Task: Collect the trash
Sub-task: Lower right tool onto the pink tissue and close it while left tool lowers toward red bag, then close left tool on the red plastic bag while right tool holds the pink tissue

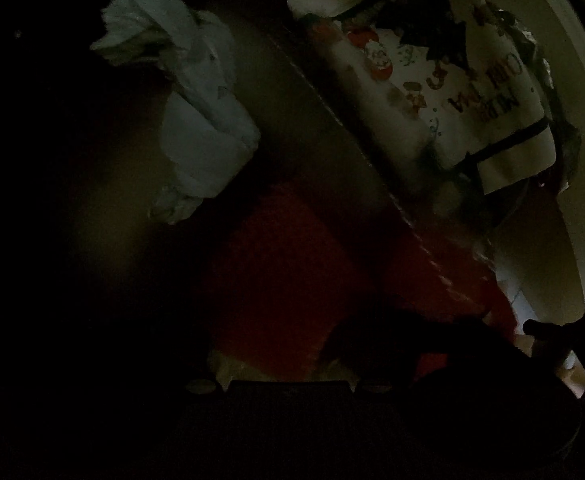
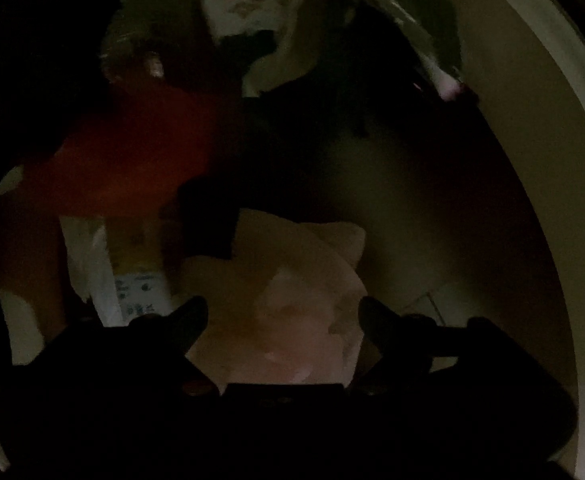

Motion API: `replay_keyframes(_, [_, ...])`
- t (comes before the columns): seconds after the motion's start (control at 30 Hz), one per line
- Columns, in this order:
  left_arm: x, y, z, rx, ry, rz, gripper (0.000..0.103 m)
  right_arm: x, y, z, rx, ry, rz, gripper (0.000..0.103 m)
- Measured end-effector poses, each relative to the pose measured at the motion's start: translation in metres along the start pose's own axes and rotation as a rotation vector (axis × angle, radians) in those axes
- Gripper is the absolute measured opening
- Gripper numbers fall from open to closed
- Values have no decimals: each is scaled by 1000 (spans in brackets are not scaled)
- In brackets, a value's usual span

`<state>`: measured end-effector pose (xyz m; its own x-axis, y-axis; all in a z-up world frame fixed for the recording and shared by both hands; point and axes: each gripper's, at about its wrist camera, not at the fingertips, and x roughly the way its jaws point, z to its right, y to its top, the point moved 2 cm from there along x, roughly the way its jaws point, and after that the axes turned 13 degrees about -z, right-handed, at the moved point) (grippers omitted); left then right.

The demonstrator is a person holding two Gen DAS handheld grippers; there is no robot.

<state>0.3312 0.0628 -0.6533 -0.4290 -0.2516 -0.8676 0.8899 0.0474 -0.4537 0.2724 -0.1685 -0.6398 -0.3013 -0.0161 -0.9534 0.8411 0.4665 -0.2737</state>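
Both views are very dark. In the right wrist view my right gripper (image 2: 282, 316) stands open, its two dark fingertips (image 2: 190, 316) either side of a crumpled pinkish paper wad (image 2: 292, 304). A red sheet (image 2: 132, 160) lies to the upper left. In the left wrist view a crumpled white tissue (image 1: 196, 112) lies at upper left and a printed white wrapper with red marks (image 1: 444, 92) at upper right. A red piece (image 1: 284, 272) fills the lower middle. My left gripper's fingers are lost in shadow.
A pale curved rim (image 2: 552, 160) arcs down the right side, and it also shows in the left wrist view (image 1: 584, 60). A white printed label or packet (image 2: 136, 292) lies at lower left. A brown board edge (image 1: 332, 120) runs diagonally.
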Motion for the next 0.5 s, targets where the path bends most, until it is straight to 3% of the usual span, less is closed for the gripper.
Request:
replay_keyframes(0.17, [6, 7, -11, -43, -56, 0, 32, -3, 3, -4, -25, 7, 16, 77])
replay_keyframes(0.2, [5, 8, -12, -40, -59, 3, 30, -4, 3, -5, -35, 3, 20, 66])
replay_keyframes(0.23, [5, 8, -12, -37, -59, 10, 29, -3, 4, -6, -48, -6, 16, 15])
replay_keyframes(0.3, [4, 8, -11, -34, -60, 18, 15, 0, 1, -7, -55, -5, 1, 18])
replay_keyframes(0.5, [-10, -4, 2, -5, -75, 49, 5, -9, -1, 2, -2, 7, 10, 12])
